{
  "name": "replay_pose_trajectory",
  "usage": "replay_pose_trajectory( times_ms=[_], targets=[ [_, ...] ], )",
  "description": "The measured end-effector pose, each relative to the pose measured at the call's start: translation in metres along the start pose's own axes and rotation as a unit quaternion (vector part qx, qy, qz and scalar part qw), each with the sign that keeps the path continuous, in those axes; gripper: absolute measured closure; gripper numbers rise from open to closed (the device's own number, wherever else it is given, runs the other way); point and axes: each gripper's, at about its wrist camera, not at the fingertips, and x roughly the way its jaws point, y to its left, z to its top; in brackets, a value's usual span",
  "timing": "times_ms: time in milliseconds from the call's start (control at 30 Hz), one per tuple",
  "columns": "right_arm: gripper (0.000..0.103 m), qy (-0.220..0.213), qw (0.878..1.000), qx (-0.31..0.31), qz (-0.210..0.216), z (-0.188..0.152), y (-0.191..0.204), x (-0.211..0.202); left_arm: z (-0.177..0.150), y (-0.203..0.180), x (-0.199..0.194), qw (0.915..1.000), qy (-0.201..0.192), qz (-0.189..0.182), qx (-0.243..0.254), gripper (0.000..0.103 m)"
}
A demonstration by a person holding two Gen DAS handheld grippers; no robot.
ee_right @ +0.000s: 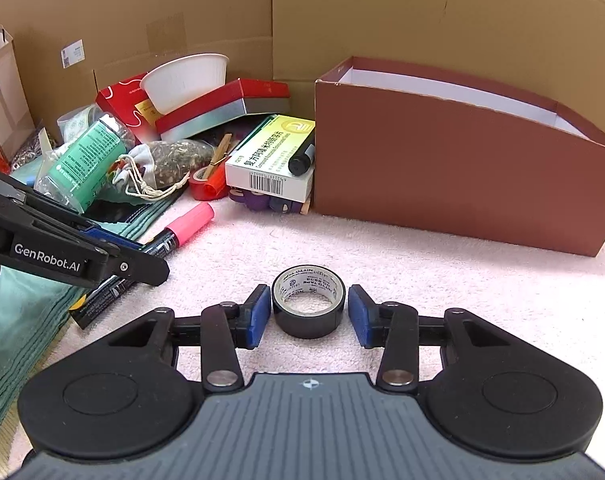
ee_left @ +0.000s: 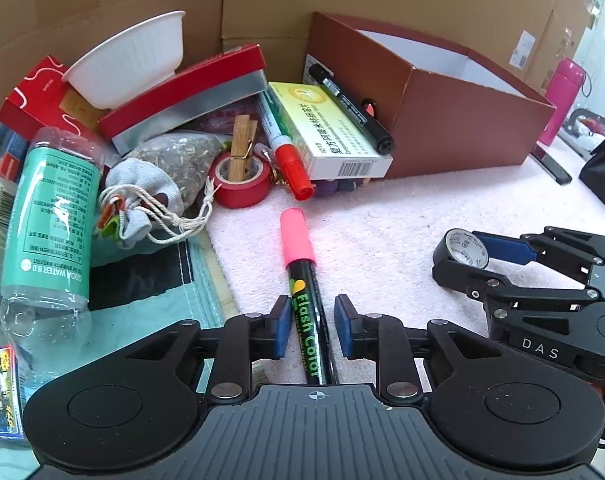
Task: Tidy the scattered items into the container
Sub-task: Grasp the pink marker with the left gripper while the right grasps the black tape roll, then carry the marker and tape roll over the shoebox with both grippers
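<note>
A black marker with a pink cap (ee_left: 302,280) lies on the pink towel between the pads of my left gripper (ee_left: 313,326), which is open around it with small gaps on both sides. The marker also shows in the right wrist view (ee_right: 182,232). A black tape roll (ee_right: 308,300) stands on the towel between the pads of my right gripper (ee_right: 309,316), which is open and straddles it. The tape also shows in the left wrist view (ee_left: 462,250). The brown open box (ee_right: 462,168) stands behind, its inside white.
A pile at the back left holds a white bowl (ee_left: 134,56), red boxes (ee_left: 190,84), a medicine box (ee_left: 326,132) with a black marker (ee_left: 354,108) on it, red tape (ee_left: 242,180), a cloth pouch (ee_left: 142,200) and a green-labelled bottle (ee_left: 50,216). Cardboard walls stand behind.
</note>
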Motion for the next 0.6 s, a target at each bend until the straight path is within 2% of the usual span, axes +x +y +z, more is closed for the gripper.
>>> replay_pose_trajectory(
  times_ms=[33, 167, 267, 333, 400, 500, 600],
  targets=[
    [0.060, 0.001, 1.000, -0.001, 0.001, 0.0001, 0.0002, 0.0002, 0.0003, -0.0007, -0.0004, 1.0000, 0.001, 0.004, 0.002, 0.085],
    [0.059, 0.002, 1.000, -0.006, -0.001, 0.0016, 0.0021, 0.0015, 0.0015, -0.0003, -0.0008, 1.0000, 0.003, 0.005, 0.002, 0.085],
    [0.059, 0.003, 1.000, -0.008, -0.003, 0.0026, 0.0022, 0.0035, 0.0007, -0.0014, -0.0004, 1.0000, 0.001, 0.002, 0.005, 0.070],
    [0.059, 0.004, 1.000, -0.010, -0.004, 0.0032, 0.0026, 0.0043, 0.0007, -0.0024, -0.0005, 1.0000, 0.000, 0.004, 0.007, 0.071],
    [0.058, 0.005, 1.000, -0.012, -0.005, 0.0035, 0.0031, 0.0050, 0.0009, -0.0028, -0.0006, 0.9999, 0.000, 0.010, 0.009, 0.086],
    [0.060, 0.006, 1.000, -0.010, -0.003, 0.0039, 0.0032, 0.0051, 0.0020, -0.0016, -0.0021, 0.9999, 0.001, 0.014, 0.001, 0.092],
    [0.060, 0.007, 1.000, 0.001, 0.000, 0.0036, 0.0021, 0.0029, 0.0015, -0.0027, -0.0040, 0.9999, 0.002, 0.014, -0.005, 0.092]
  ],
)
